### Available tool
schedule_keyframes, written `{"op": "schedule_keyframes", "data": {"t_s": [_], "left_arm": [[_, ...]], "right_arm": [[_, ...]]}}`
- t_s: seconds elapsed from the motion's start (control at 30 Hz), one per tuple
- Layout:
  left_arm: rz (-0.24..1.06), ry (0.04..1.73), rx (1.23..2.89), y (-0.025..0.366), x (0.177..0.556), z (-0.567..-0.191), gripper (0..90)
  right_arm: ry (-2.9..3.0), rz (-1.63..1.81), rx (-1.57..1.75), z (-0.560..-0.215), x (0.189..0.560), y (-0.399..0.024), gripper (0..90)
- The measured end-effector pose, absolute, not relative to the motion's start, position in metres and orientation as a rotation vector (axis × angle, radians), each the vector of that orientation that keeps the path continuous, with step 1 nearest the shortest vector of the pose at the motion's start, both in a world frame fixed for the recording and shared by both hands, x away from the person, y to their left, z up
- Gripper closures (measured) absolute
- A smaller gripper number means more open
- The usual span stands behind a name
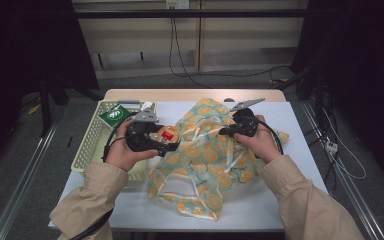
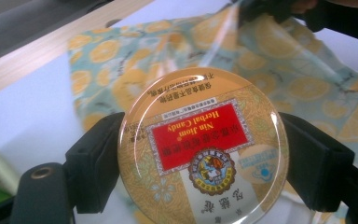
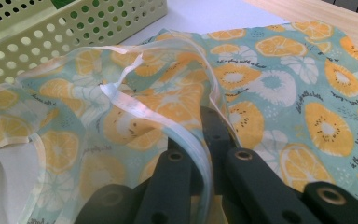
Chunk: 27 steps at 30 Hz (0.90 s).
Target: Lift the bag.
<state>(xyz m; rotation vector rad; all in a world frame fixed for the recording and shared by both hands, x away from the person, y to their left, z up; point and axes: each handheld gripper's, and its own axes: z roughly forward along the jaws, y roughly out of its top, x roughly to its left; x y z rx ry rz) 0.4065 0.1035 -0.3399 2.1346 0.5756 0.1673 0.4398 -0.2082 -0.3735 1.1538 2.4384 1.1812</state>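
The high view is dimly lit, with dark corners and the white table (image 1: 280, 200) brightest. Glare streaks are seen on the tin (image 2: 203, 149) lid in the left gripper view, whose background is softly blurred. The bag (image 3: 279, 93) is evenly lit in the right gripper view.

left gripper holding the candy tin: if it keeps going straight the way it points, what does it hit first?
Most likely the fruit-print bag. The left gripper, shut on the round candy tin, points across it toward the right gripper, which pinches the bag's rim. Depth is hard to judge, so it might pass just above the cloth.
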Motion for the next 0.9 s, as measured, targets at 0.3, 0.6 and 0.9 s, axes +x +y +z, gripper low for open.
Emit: {"op": "schedule_keyframes", "data": {"t_s": [0.3, 0.6, 0.9], "left_arm": [[0.139, 0.522, 2.144, 0.074, 0.396, -0.358, 20.5], [0.124, 0.454, 2.192, 0.048, 0.389, -0.371, 20.5], [0.088, 0.455, 2.198, 0.028, 0.392, -0.392, 20.5]], "right_arm": [[2.436, 1.185, 1.150, -0.370, 0.442, -0.198, 90.0], [2.436, 1.180, 1.160, -0.371, 0.443, -0.197, 90.0], [2.433, 1.194, 1.163, -0.370, 0.442, -0.201, 90.0]]}}
